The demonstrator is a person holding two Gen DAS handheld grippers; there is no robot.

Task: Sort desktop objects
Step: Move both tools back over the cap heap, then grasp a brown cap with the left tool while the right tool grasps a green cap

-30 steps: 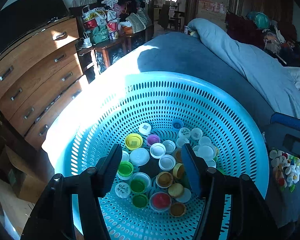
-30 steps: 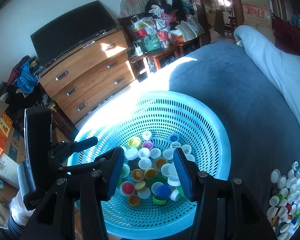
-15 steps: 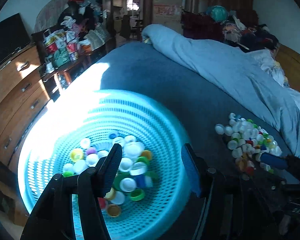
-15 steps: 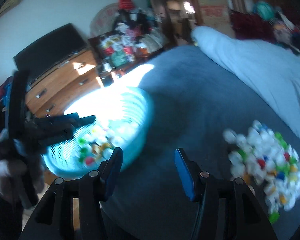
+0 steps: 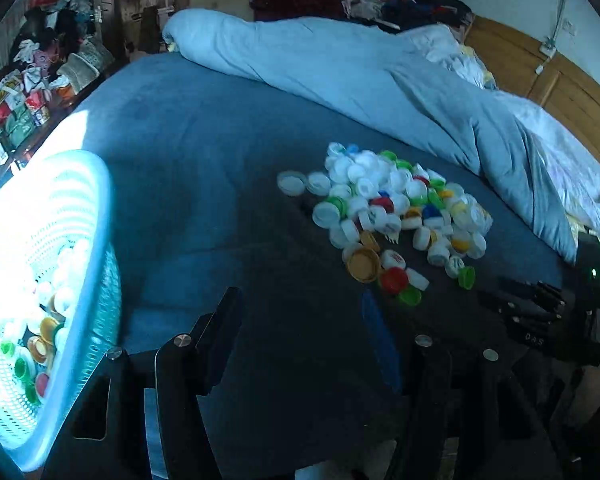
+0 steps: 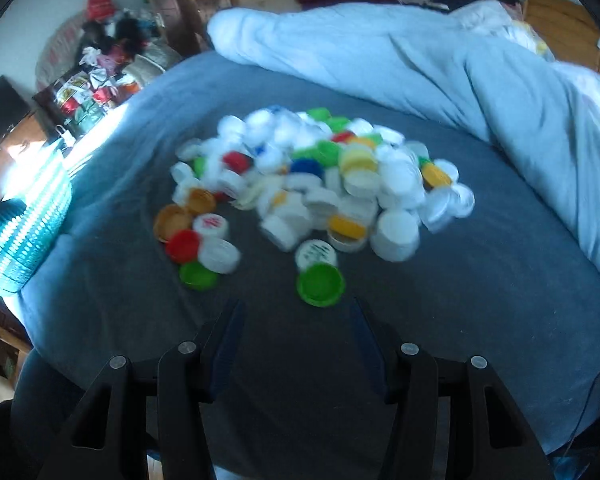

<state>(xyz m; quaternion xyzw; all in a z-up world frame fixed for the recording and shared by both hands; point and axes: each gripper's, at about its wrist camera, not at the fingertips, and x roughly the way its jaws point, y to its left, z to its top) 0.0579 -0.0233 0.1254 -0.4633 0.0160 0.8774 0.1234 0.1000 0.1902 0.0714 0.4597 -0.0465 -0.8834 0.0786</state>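
Note:
A pile of bottle caps (image 5: 392, 208) in white, green, red, yellow and blue lies on the dark blue bed cover; it also shows in the right wrist view (image 6: 320, 184). A turquoise perforated basket (image 5: 80, 208) holding several caps stands at the left; its wall shows in the right wrist view (image 6: 28, 224). My left gripper (image 5: 300, 308) is open and empty, between basket and pile. My right gripper (image 6: 296, 316) is open and empty, just short of a green cap (image 6: 320, 284) at the pile's near edge.
A rumpled light blue duvet (image 5: 380, 76) lies across the far side of the bed, behind the pile. Cluttered bags and a wooden cabinet (image 6: 88, 92) stand beyond the bed's left edge. The right gripper's dark body (image 5: 540, 320) shows at the right of the left wrist view.
Both grippers have swung right, away from above the basket toward the cap pile. The basket now sits at the left edge of both views. Both stay open.

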